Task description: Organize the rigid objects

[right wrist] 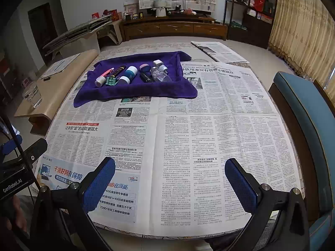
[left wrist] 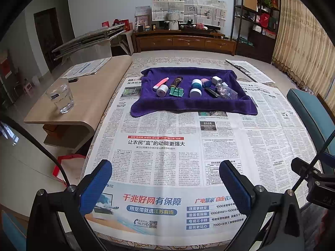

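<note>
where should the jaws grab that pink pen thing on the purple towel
Grip the pink pen across its slim barrel near the middle, coming down from above. It lies flat and diagonal at the left end of the purple towel, with the small white roll close by its white lower tip, so turn the jaws crosswise to the barrel, clear of that roll.

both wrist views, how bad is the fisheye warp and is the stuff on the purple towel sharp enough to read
Left wrist view: strong barrel warp, black corners, the newspaper edges bowing; items on the purple towel are distinct but small, labels unreadable. Right wrist view: same warp, the towel sits farther off and slightly softer. Both tongs stand open, sharp, evenly lit.
</note>
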{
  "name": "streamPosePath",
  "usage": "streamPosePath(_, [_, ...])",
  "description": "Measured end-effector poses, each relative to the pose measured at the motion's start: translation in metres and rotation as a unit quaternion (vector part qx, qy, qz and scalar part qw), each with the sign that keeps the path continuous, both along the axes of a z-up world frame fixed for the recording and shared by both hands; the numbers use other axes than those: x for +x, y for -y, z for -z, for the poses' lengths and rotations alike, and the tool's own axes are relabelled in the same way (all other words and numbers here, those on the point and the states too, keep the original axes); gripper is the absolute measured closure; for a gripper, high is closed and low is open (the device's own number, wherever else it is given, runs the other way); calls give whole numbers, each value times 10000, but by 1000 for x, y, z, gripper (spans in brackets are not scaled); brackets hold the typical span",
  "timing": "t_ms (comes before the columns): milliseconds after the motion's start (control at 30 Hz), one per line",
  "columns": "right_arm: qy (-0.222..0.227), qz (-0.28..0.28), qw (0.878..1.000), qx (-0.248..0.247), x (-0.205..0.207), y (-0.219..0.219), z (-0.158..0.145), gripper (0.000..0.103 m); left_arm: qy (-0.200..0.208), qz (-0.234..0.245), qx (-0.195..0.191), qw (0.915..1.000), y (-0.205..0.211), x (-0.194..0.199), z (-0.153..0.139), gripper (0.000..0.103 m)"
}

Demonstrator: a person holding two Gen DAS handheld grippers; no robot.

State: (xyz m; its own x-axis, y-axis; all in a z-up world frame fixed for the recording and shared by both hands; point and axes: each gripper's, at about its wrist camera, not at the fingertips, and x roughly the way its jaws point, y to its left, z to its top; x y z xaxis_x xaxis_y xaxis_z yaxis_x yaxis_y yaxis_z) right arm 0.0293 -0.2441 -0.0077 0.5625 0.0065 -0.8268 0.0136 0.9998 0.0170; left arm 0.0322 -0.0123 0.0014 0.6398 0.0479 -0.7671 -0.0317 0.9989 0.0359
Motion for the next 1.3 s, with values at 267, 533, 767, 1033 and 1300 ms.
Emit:
streamPosePath(267, [18,-8,10000,-3,-2,0,-2,0,6,2,-1,10000,-1,-1,-1,0])
streamPosePath(533, [67,10,10000,-7,-4,2,-6,0,22,-1,7,10000,-1,-2,-3,0])
streamPosePath(767, [65,9,10000,-7,-4,2,-6,0,16,2,-8,10000,-1,-2,-3,0])
streamPosePath(1033, [60,14,10000,-16,-5,2,-7,0,18,9,29,10000,-1,-3,-4,0])
streamPosePath(1300, [45,20,10000,-16,-8,4,-9,0,117,35,-19,9999,0,-7,-9,0])
